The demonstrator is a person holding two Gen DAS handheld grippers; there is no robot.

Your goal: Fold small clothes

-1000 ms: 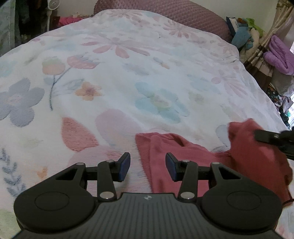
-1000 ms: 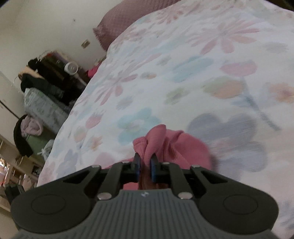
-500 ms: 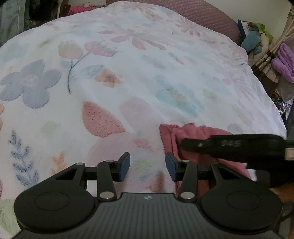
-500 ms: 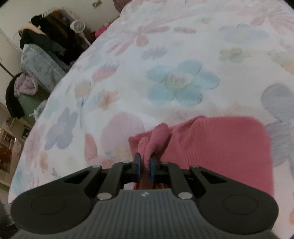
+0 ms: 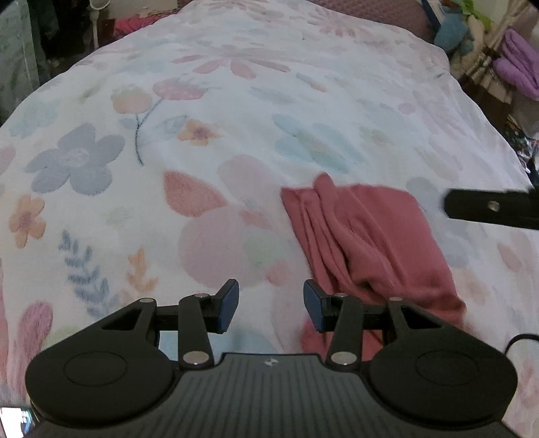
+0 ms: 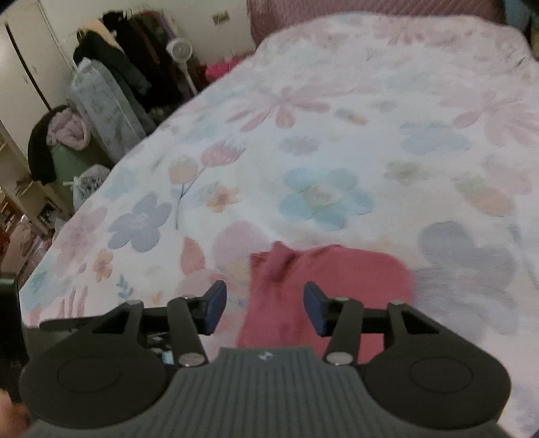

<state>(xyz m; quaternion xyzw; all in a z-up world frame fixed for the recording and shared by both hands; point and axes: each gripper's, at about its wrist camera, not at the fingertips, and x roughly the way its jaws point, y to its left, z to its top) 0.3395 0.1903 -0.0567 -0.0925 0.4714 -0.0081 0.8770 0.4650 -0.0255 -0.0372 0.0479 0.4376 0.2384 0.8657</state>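
A small pink knit garment (image 5: 367, 236) lies folded over on the floral bedspread (image 5: 219, 141), with a bunched edge on its left side. My left gripper (image 5: 271, 308) is open and empty, just left of the garment's near corner. My right gripper (image 6: 264, 306) is open and empty, hovering over the near part of the garment (image 6: 323, 276). One of its fingers (image 5: 488, 209) shows in the left wrist view, to the right of the garment.
The bedspread (image 6: 337, 134) covers the whole bed, with a mauve headboard (image 6: 370, 13) at the far end. Hanging clothes, a fan (image 6: 180, 50) and bags stand left of the bed. Purple and blue items (image 5: 518, 64) are piled at the right.
My right gripper has let go of the garment's bunched edge and opened, pulling back to the right. The garment now lies folded on the bed. My left gripper stayed open.
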